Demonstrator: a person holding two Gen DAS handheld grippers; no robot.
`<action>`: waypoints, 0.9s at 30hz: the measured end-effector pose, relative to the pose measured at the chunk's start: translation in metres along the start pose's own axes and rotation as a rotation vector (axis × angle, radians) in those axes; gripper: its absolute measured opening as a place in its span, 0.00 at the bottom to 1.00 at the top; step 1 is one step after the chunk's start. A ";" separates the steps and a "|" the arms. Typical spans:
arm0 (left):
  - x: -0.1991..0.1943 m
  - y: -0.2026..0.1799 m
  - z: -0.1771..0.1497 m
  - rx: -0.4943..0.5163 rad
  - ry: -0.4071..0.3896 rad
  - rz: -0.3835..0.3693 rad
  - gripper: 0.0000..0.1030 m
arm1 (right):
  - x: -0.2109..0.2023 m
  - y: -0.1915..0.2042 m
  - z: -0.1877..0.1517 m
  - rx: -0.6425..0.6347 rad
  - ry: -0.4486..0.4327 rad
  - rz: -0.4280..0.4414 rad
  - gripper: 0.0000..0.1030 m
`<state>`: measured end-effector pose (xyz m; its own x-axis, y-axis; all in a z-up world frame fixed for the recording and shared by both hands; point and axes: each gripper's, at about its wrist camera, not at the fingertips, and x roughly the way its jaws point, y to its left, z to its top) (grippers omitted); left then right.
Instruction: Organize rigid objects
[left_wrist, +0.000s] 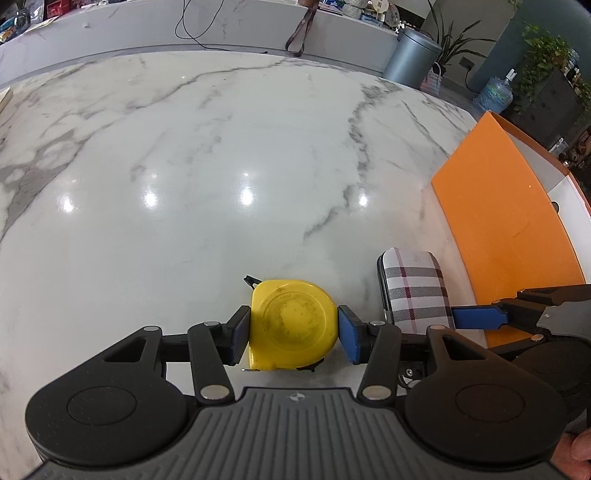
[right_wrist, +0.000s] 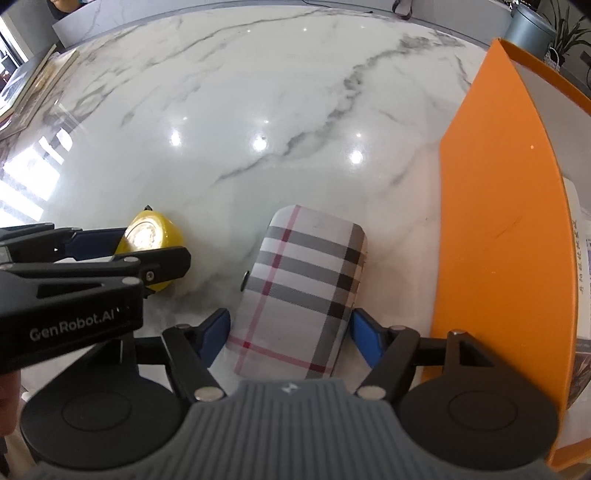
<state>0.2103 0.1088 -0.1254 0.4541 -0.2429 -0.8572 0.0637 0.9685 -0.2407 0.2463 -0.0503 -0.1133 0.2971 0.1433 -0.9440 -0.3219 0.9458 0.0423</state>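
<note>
A yellow tape measure (left_wrist: 293, 321) lies flat on the white marble table (left_wrist: 221, 166). My left gripper (left_wrist: 293, 328) is shut on it, a blue pad pressed to each side. Just to its right lies a plaid case (right_wrist: 299, 288), grey and white with red lines. My right gripper (right_wrist: 291, 328) straddles the near end of the case, with its blue pads close beside the case's edges and a thin gap still showing. In the right wrist view, the tape measure (right_wrist: 155, 229) shows at left behind the left gripper's black fingers (right_wrist: 162, 258).
An open orange box (right_wrist: 498, 221) with a white inside stands at the right, close to the plaid case. Books (right_wrist: 37, 81) lie at the table's far left. A grey bin (left_wrist: 410, 55), a water jug (left_wrist: 493, 96) and plants stand beyond the table.
</note>
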 end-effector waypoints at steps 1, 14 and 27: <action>0.000 0.000 0.000 0.001 0.001 0.000 0.55 | 0.000 -0.001 -0.001 -0.010 -0.006 0.005 0.67; -0.013 -0.014 0.003 0.024 0.086 -0.023 0.55 | -0.034 -0.013 -0.016 0.027 -0.092 0.082 0.63; -0.055 -0.021 -0.011 -0.044 0.046 -0.001 0.55 | -0.074 -0.014 -0.032 0.044 -0.167 0.148 0.00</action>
<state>0.1737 0.1009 -0.0780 0.4124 -0.2472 -0.8768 0.0248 0.9652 -0.2605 0.2005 -0.0837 -0.0545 0.3950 0.3246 -0.8594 -0.3347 0.9221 0.1944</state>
